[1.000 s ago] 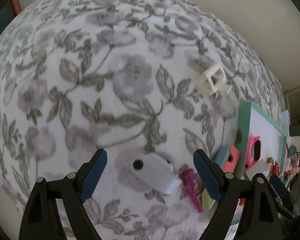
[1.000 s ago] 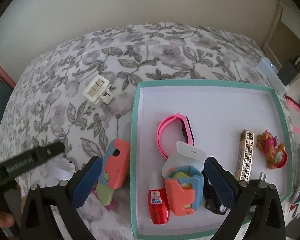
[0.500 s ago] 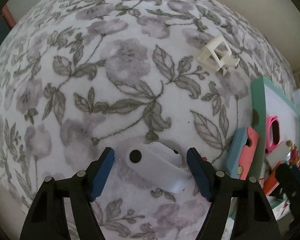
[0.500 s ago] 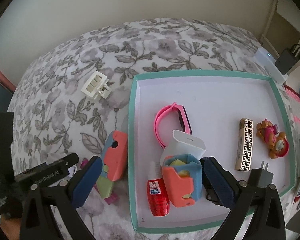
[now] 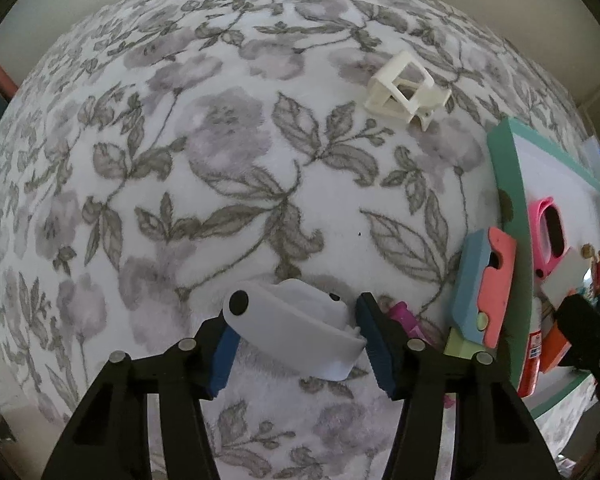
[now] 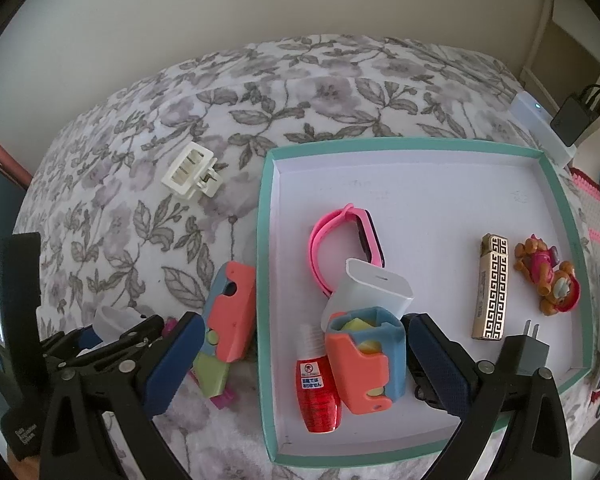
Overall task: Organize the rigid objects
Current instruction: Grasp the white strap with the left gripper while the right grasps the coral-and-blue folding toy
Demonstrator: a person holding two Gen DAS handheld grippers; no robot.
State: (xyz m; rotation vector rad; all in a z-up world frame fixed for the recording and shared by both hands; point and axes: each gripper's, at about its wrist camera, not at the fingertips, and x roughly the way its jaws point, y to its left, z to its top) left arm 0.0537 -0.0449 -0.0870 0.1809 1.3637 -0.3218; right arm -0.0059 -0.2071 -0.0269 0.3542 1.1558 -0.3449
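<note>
A white oval plastic case point(image 5: 296, 332) with a black dot lies on the floral cloth, between the blue pads of my left gripper point(image 5: 300, 344). Its jaws are closing, and the pads stand right at the case's ends without clearly pressing. In the right wrist view the same case point(image 6: 108, 318) shows just beyond the left gripper point(image 6: 112, 332). My right gripper point(image 6: 304, 364) hangs open over the near left corner of the teal-rimmed tray point(image 6: 420, 146). A coral and blue holder point(image 6: 364, 364) stands in the tray between its fingers, untouched.
Loose on the cloth are a cream claw clip point(image 5: 406, 88), a coral and blue case point(image 5: 484, 284), a light green piece point(image 5: 464, 346) and a magenta piece point(image 5: 406, 312). The tray holds a pink watch point(image 6: 348, 240), white charger point(image 6: 372, 288), red bottle point(image 6: 318, 392), gold lighter point(image 6: 492, 284), toy figure point(image 6: 552, 276) and grey plug point(image 6: 532, 348).
My left gripper has come in over the white case and rolled a little, and its jaws have narrowed around the case. The right gripper has stayed over the tray.
</note>
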